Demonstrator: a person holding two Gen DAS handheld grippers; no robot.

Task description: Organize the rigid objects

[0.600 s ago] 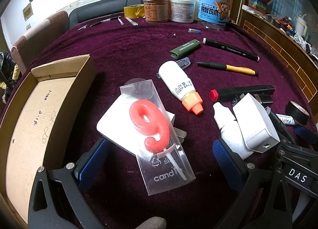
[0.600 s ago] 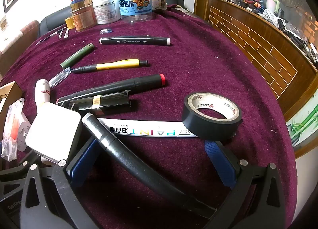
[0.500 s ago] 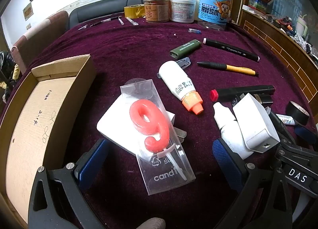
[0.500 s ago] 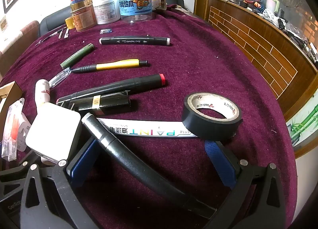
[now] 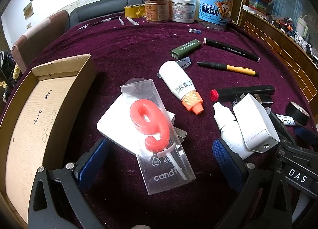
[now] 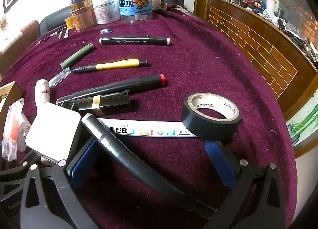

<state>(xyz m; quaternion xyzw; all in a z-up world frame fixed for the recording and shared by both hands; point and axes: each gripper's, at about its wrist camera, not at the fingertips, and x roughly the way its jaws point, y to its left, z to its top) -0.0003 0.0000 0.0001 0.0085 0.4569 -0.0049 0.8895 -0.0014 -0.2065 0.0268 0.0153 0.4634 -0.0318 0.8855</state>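
Observation:
My left gripper stands open over a red number-nine candle in a clear packet, which lies on a white box; the blue pads touch nothing. An open cardboard box sits to the left. My right gripper is open too, with a black marker lying slantwise between its fingers, untouched. Just beyond are a white paint pen and a black tape roll. A white charger cube lies at the left finger.
On the purple cloth lie a white glue bottle with orange cap, a yellow pen, a green lighter, black markers and a black stapler. Jars line the far edge. A wooden counter stands right.

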